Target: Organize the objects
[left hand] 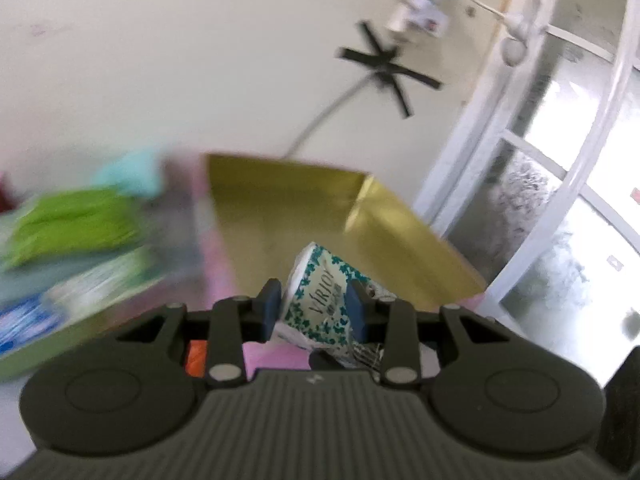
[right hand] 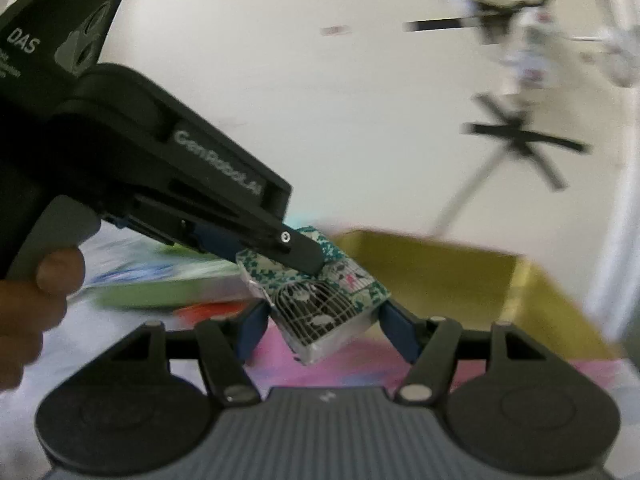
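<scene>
- Left gripper (left hand: 314,306): jaws pinching tissue pack (left hand: 320,300), held above gold box (left hand: 280,208).
- Right gripper (right hand: 320,330): jaws spread, flanking the pack without contact.

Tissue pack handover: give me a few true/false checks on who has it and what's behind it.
1. The left claw is clamped on the tissue pack. True.
2. The right claw pinches the pack too. False: its pads stand apart on either side, not pressing.
3. A gold box sits open behind the pack. True.
4. The pack lies inside the gold box. False: it is held up in front of it.
5. The pack has a plain red wrapper. False: white with teal leaf print.
</scene>
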A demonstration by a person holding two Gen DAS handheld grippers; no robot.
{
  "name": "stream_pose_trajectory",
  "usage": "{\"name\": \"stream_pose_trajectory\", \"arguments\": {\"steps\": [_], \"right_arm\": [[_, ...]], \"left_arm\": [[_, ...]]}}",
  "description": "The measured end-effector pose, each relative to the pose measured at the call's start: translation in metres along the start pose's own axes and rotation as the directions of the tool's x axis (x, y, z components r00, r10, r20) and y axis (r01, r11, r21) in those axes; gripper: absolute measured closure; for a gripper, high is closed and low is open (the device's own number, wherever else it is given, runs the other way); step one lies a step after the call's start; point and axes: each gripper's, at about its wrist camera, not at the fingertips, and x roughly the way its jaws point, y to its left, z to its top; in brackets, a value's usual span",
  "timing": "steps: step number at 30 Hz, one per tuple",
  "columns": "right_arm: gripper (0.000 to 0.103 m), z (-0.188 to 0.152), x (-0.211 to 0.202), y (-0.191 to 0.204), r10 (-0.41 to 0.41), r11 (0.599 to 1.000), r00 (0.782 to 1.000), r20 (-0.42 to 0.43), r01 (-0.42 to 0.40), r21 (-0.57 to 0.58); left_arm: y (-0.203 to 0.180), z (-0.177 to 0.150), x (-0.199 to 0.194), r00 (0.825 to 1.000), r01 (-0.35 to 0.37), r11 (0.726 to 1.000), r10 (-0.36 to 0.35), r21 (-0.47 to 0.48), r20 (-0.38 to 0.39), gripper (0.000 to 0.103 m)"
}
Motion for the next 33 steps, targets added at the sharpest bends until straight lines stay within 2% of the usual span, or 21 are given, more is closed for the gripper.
{"name": "stream_pose_trajectory", "arguments": {"steps": [3, 5, 6, 7, 9, 11, 12, 15, 18, 20, 22, 24, 25, 28, 29, 31, 33], "right_arm": [[0.039, -0.003, 0.012, -0.043, -0.081, 0.996, 0.997, -0.017, 0.081, 0.048], [0.038, -0.009, 0.022, -0.064, -0.113, 0.99, 0.993, -0.033, 0.116, 0.078], [0.036, -0.012, 0.027, -0.072, -0.127, 0.987, 0.991, -0.04, 0.13, 0.092], [0.03, -0.016, 0.031, -0.076, -0.143, 0.984, 0.989, -0.045, 0.147, 0.101], [0.02, -0.024, 0.041, -0.077, -0.185, 0.978, 0.982, -0.029, 0.187, 0.093], [0.019, -0.024, 0.038, -0.074, -0.236, 0.971, 0.972, -0.002, 0.236, 0.047], [0.017, -0.024, 0.036, -0.075, -0.231, 0.972, 0.973, 0.018, 0.23, 0.05], [0.017, -0.022, 0.034, -0.077, -0.178, 0.98, 0.984, 0.025, 0.175, 0.091], [0.017, -0.019, 0.025, -0.074, -0.138, 0.986, 0.988, 0.065, 0.131, 0.1], [0.017, -0.018, 0.018, -0.074, -0.082, 0.989, 0.992, 0.094, 0.069, 0.133], [0.02, -0.015, 0.01, -0.074, 0.002, 0.979, 0.994, 0.112, -0.025, 0.203], [0.029, -0.011, 0.006, -0.066, 0.106, 0.955, 0.989, 0.104, -0.131, 0.266], [0.032, -0.006, 0.008, -0.06, 0.146, 0.95, 0.984, 0.099, -0.167, 0.262], [0.036, 0.003, 0.012, -0.019, 0.246, 0.952, 0.968, 0.053, -0.251, 0.177], [0.037, 0.007, 0.016, 0.002, 0.271, 0.954, 0.962, 0.022, -0.272, 0.124], [0.039, 0.014, 0.028, 0.037, 0.27, 0.963, 0.962, -0.034, -0.27, 0.01], [0.039, 0.022, 0.046, 0.07, 0.251, 0.961, 0.964, -0.084, -0.258, -0.098]], "left_arm": [[-0.025, 0.012, 0.043, 1.0, 0.026, 0.999, -0.026, 0.019, -0.007, 0.065], [-0.037, 0.012, 0.069, 1.0, 0.006, 1.0, -0.006, 0.01, -0.018, 0.064], [-0.041, 0.012, 0.081, 1.0, -0.004, 1.0, 0.004, 0.003, -0.026, 0.063], [-0.043, 0.01, 0.09, 0.999, -0.011, 1.0, 0.011, -0.007, -0.041, 0.063], [-0.044, 0.005, 0.1, 0.996, -0.023, 0.999, 0.02, -0.028, -0.087, 0.062], [-0.045, 0.003, 0.101, 0.996, -0.032, 0.999, 0.03, -0.025, -0.081, 0.062], [-0.044, 0.003, 0.095, 0.996, -0.039, 0.999, 0.038, -0.019, -0.075, 0.062], [-0.036, 0.007, 0.063, 1.0, -0.026, 1.0, 0.026, -0.017, -0.015, 0.062], [-0.017, 0.003, 0.011, 0.997, -0.051, 0.999, 0.051, 0.009, 0.05, 0.061], [0.003, -0.009, -0.026, 0.993, -0.086, 0.996, 0.084, 0.021, 0.077, 0.056], [0.027, -0.026, -0.058, 0.983, -0.161, 0.986, 0.158, 0.03, 0.096, 0.054], [0.053, -0.042, -0.079, 0.958, -0.274, 0.962, 0.27, 0.023, 0.095, 0.054], [0.068, -0.05, -0.087, 0.944, -0.321, 0.947, 0.319, 0.015, 0.084, 0.054], [0.108, -0.068, -0.107, 0.904, -0.422, 0.905, 0.424, -0.044, 0.056, 0.054], [0.119, -0.071, -0.111, 0.898, -0.434, 0.898, 0.438, -0.08, 0.045, 0.054], [0.138, -0.075, -0.118, 0.899, -0.427, 0.891, 0.436, -0.154, 0.029, 0.054], [0.148, -0.08, -0.123, 0.899, -0.424, 0.887, 0.437, -0.183, 0.036, 0.054]]}}
